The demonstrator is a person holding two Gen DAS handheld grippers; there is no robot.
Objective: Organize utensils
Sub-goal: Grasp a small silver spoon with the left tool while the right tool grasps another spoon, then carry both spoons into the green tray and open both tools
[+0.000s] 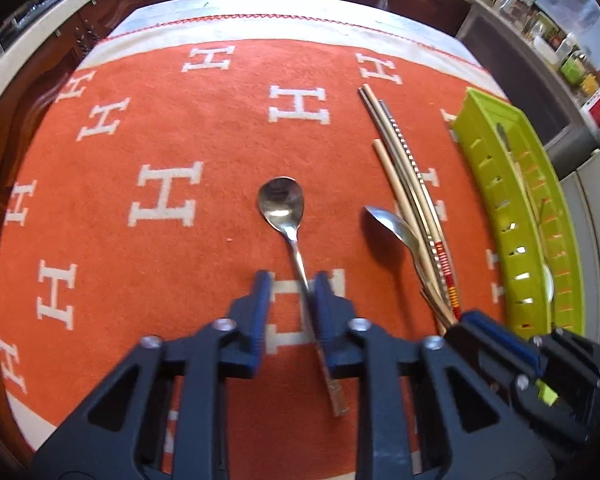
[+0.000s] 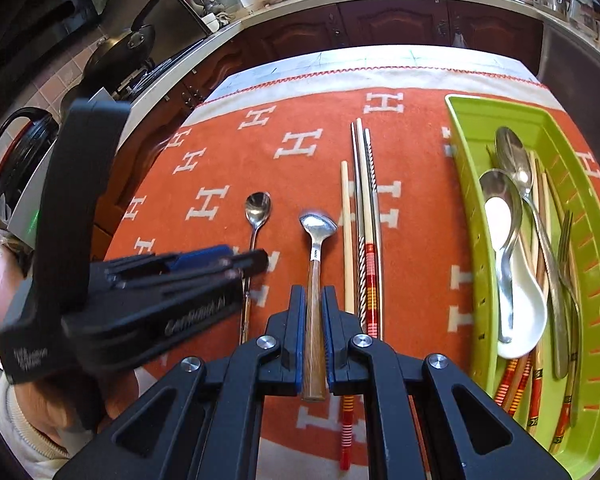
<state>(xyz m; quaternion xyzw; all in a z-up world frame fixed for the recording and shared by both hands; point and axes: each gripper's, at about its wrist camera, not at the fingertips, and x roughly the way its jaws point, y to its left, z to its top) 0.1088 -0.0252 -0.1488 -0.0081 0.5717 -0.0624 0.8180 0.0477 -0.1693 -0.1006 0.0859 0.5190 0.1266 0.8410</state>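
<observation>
A: In the left wrist view, the left tongs (image 1: 290, 284) sit low in the centre, over the thin handle of the small spoon (image 1: 281, 204). The stem lies against the right finger, with a visible gap to the left one, so the jaws are not clamped on it. The spoon lies on the orange cloth (image 1: 140, 240) covering the table, bowl toward the top of the frame.

B: The right wrist view shows that same spoon left of centre, with the left tongs seen from the side and blurred. It cannot settle their grip.

A: And the right tongs (image 2: 313, 300)?

B: Bottom centre of their own view, closed tight on the wooden handle of the second spoon (image 2: 318, 224), blue pads pressing both sides. The left view catches only a black corner of them at lower right.

A: The chopsticks (image 2: 362, 208) lie just right of that spoon in both views, some plain, some with red striped ends.

B: The green tray (image 2: 456, 120) differs most. From the left wrist it is a slotted side wall at the right edge, contents mostly hidden. From the right wrist you look in: metal spoons, a white ceramic spoon (image 2: 516, 300), a fork (image 2: 566, 240) and more chopsticks.

A: Only the right view shows a hand and sleeve at lower left.
</observation>
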